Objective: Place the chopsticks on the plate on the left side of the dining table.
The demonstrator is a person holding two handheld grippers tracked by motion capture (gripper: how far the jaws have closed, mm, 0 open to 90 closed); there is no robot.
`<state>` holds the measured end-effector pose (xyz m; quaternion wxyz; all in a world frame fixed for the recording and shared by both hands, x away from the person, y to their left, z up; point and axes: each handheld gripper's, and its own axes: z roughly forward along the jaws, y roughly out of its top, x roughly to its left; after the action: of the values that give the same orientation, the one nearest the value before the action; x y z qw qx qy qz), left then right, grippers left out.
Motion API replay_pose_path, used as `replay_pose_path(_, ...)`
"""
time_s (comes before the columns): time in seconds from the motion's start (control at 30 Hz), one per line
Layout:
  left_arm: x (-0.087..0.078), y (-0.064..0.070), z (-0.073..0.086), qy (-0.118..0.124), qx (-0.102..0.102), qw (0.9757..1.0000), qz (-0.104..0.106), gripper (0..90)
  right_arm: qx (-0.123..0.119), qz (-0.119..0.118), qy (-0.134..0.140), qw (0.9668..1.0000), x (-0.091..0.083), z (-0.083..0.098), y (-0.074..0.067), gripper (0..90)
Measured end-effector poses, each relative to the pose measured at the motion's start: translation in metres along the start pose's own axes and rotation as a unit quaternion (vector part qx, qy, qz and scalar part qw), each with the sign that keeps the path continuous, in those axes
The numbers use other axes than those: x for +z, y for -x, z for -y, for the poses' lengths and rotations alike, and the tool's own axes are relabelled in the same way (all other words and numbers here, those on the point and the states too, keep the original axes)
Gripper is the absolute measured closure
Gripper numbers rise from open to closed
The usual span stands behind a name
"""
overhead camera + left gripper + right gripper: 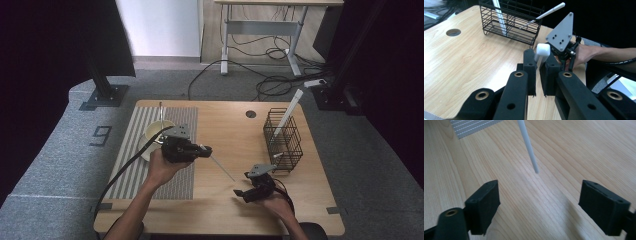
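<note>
My left gripper [202, 150] is shut on the thick end of a thin white stick [222, 169], which slants down to the right over the wooden table [225, 125]. In the left gripper view the stick's squared white end [542, 51] pokes up between the closed pads of my left gripper [539, 75]. My right gripper [243, 184] stands open just right of the stick's thin tip, low over the table. In the right gripper view the stick's tip [534, 165] hangs a little beyond the wide-open jaws of my right gripper [539, 205], touching neither pad.
A black wire basket [283, 140] at the table's right holds white sticks [549, 11]. A pale bowl [151, 134] with a utensil sits on a striped mat [130, 170] at the left. A cable hole [251, 114] lies near the far edge.
</note>
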<state>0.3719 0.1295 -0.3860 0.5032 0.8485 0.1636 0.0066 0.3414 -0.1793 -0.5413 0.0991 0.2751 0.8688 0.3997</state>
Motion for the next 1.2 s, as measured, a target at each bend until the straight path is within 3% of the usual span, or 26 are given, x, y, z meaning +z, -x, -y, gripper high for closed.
replay_pose_path(0.33, 0.005, 0.005, 0.003, -0.009, 0.006, 0.9999, 0.01, 83.4, -0.04, -0.023, 0.025, 0.9986, 0.004, -0.023, -0.008, 42.6)
replay_pose_path(0.57, 0.006, 0.005, 0.003, -0.01, 0.008, 0.9998, 0.015, 83.4, -0.05, -0.036, 0.052, 0.9967, 0.005, -0.036, -0.011, 56.0)
replay_pose_path(0.93, 0.005, 0.002, 0.008, -0.003, -0.003, 0.9998, 0.019, 83.4, -0.071, -0.055, 0.061, 0.9941, 0.004, -0.043, -0.016, 80.9)
replay_pose_path(1.2, 0.002, -0.002, 0.012, 0.012, -0.012, 0.9996, 0.024, 80.9, -0.097, -0.059, 0.06, 0.9918, 0.004, -0.044, -0.021, 84.3)
